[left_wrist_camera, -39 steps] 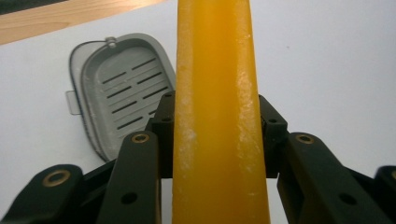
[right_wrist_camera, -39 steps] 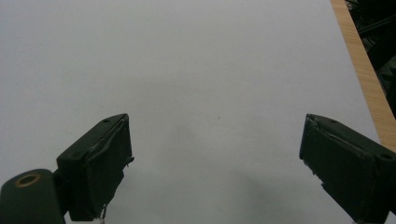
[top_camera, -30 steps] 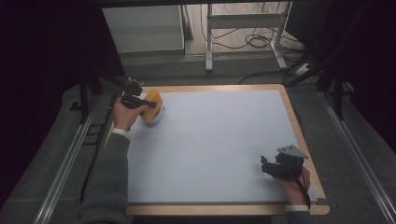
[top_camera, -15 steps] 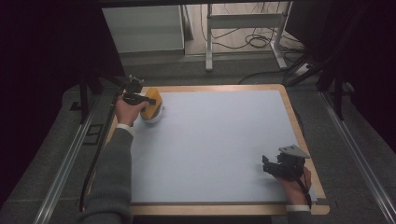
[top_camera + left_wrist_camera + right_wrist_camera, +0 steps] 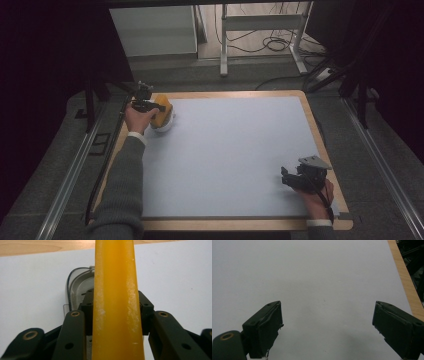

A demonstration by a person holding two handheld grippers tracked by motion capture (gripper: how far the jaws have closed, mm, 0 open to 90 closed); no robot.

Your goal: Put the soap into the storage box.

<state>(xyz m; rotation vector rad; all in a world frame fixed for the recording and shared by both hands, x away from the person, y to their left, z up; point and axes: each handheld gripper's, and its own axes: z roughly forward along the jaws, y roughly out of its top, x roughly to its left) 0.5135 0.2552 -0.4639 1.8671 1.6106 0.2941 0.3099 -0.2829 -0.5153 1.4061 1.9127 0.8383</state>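
My left gripper (image 5: 156, 107) is at the far left corner of the white mat (image 5: 230, 150), shut on an orange-yellow slab (image 5: 162, 115). In the left gripper view the slab (image 5: 116, 277) stands edge-on between the jaws of this gripper (image 5: 116, 303). Under it sits a clear, whitish container (image 5: 164, 126), whose rim (image 5: 75, 282) shows behind the jaws. My right gripper (image 5: 286, 178) rests near the front right corner of the mat. Its jaws are wide apart around nothing, above bare mat, in the right gripper view (image 5: 328, 315).
The mat lies on a wooden board (image 5: 320, 135) whose edge shows along the right (image 5: 404, 280). Metal rails (image 5: 380, 165) run down both sides of the table. A white cabinet (image 5: 155, 30) and a stand with cables (image 5: 265, 35) are on the floor behind.
The left hand and forearm have shifted slightly, still holding the orange-yellow slab over the container. The right gripper has stayed in place.
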